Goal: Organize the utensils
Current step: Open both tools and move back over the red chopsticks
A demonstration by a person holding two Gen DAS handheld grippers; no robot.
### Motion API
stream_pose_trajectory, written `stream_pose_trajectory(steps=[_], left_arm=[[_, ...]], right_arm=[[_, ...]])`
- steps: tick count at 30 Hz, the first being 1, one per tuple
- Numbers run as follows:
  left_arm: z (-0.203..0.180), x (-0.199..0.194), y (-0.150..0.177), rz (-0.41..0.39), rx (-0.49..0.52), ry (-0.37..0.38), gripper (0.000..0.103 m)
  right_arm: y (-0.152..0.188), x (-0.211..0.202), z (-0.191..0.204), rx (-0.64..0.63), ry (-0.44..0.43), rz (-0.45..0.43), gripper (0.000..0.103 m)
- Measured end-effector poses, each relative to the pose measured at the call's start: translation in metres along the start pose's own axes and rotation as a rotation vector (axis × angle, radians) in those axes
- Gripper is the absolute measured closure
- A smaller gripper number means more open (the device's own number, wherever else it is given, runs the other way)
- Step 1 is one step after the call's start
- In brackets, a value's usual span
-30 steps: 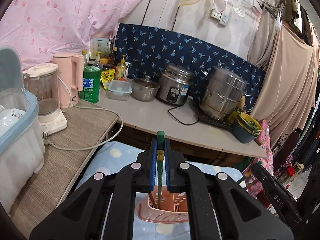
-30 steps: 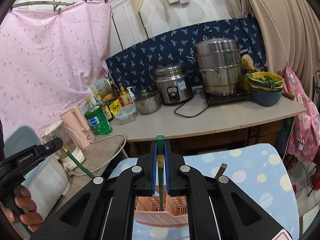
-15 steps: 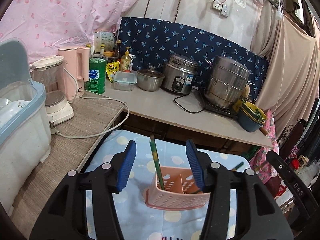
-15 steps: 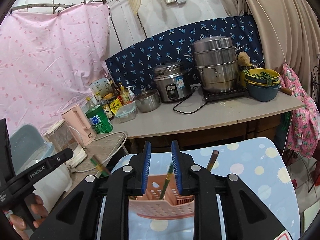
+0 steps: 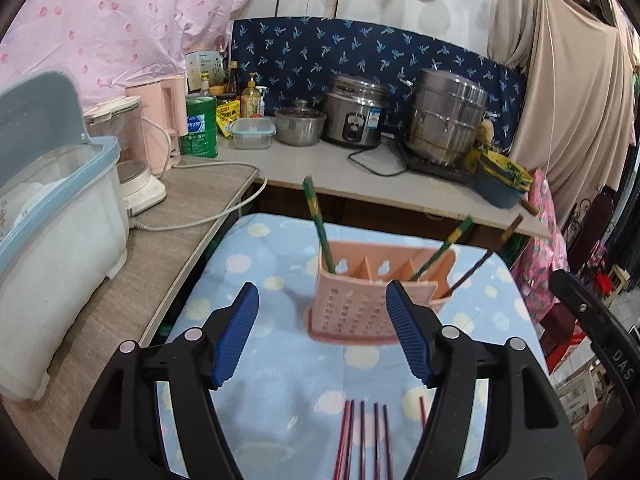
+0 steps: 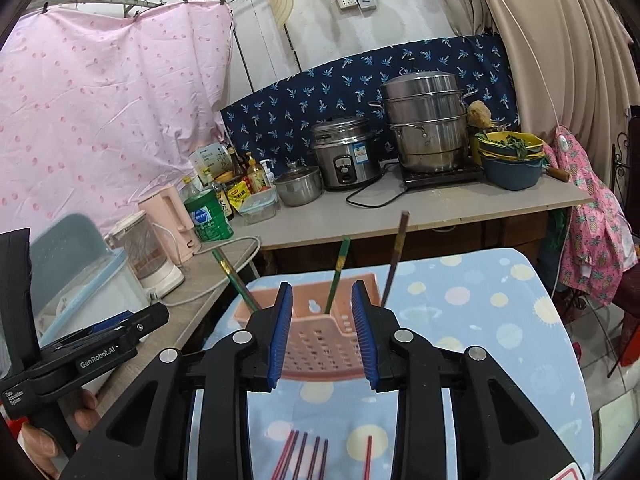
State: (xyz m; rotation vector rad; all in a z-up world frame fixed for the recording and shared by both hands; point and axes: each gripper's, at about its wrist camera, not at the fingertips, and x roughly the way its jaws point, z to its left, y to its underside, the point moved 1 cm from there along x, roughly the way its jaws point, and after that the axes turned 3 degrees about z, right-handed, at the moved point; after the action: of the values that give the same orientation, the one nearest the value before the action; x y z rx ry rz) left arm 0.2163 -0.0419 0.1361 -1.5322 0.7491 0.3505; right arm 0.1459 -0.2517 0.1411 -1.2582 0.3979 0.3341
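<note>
A pink slotted utensil basket (image 5: pixel 372 292) stands on the blue dotted tablecloth (image 5: pixel 260 280); it also shows in the right wrist view (image 6: pixel 320 332). Two green chopsticks (image 5: pixel 316 220) (image 5: pixel 444 248) and a dark brown one (image 5: pixel 492 252) lean in its compartments. Several red chopsticks (image 5: pixel 362 436) lie flat on the cloth in front of the basket, also in the right wrist view (image 6: pixel 304 456). My left gripper (image 5: pixel 322 334) is open and empty, just short of the basket. My right gripper (image 6: pixel 320 334) is open and empty, its jaws framing the basket.
A counter (image 5: pixel 340 164) behind holds a rice cooker (image 5: pixel 354 114), steamer pot (image 5: pixel 446 120), small pot, bottles and bowls (image 5: pixel 500 176). At left stand a pink kettle (image 5: pixel 160 124), a blender and a blue-lidded bin (image 5: pixel 52 232). A cable (image 5: pixel 208 220) hangs over the side counter's edge.
Both grippers opened and let go of their green chopsticks, which now stand in the basket. Both grippers drew back and tilted down, bringing the red chopsticks into view.
</note>
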Motion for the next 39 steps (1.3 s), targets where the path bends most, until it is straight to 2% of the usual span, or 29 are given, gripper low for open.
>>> stream_pose_trajectory(steps=[2, 9, 21, 29, 39], left_arm=[[-0.001, -0.001, 0.011, 0.017, 0.009, -0.014, 0.034], [-0.006, -0.004, 0.051, 0.082, 0.059, -0.038, 0.034], [0.017, 0.006, 0.126, 0.226, 0.033, -0.048, 0.034], [0.032, 0.001, 0.170, 0.275, 0.026, -0.045, 0.034], [0.029, -0.007, 0.210, 0.308, 0.049, -0.021, 0.034]], right_arm=[[0.009, -0.005, -0.002, -0.009, 0.017, 0.005, 0.072], [0.045, -0.018, -0.009, -0.014, 0.042, 0.055, 0.072], [0.132, -0.033, -0.017, -0.058, 0.092, 0.213, 0.072], [0.181, -0.040, -0.027, -0.015, 0.099, 0.318, 0.072], [0.229, -0.044, -0.023, -0.021, 0.103, 0.415, 0.072]])
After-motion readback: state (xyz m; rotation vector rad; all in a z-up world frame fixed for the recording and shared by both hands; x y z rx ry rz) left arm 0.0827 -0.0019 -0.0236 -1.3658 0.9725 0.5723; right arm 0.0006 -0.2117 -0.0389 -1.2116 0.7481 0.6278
